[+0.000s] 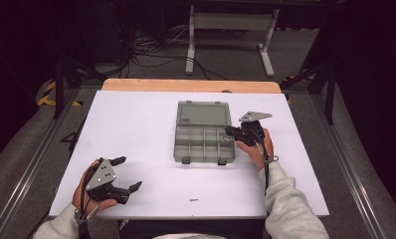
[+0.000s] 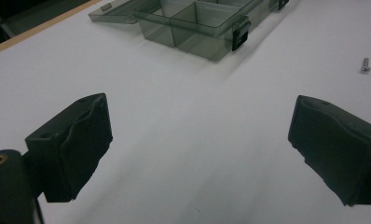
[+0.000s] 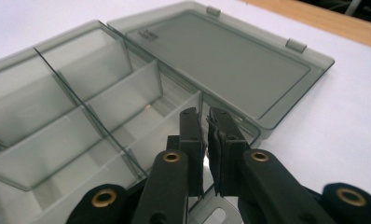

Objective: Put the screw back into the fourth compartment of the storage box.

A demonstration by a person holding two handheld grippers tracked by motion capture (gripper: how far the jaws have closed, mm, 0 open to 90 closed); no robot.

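A grey see-through compartment box (image 1: 204, 159) lies open in the middle of the white table, its lid (image 1: 204, 113) folded back flat. My right gripper (image 1: 229, 131) reaches in over the box's right edge. In the right gripper view my right gripper (image 3: 206, 114) hangs over a compartment by a divider wall (image 3: 104, 135) of the box. Its jaws stand a narrow slit apart with nothing between them. My left gripper (image 1: 130, 173) rests at the front left of the table, wide open and holding nothing (image 2: 200, 121). A small screw (image 1: 193, 200) lies loose near the front edge.
The white table top (image 1: 136, 124) ends in a wooden strip (image 1: 191, 85) at the back. Beyond it stand a white table frame (image 1: 231, 30) and loose floor cables (image 1: 151, 50). In the left gripper view the box (image 2: 197, 28) is ahead and the screw (image 2: 365, 65) to the right.
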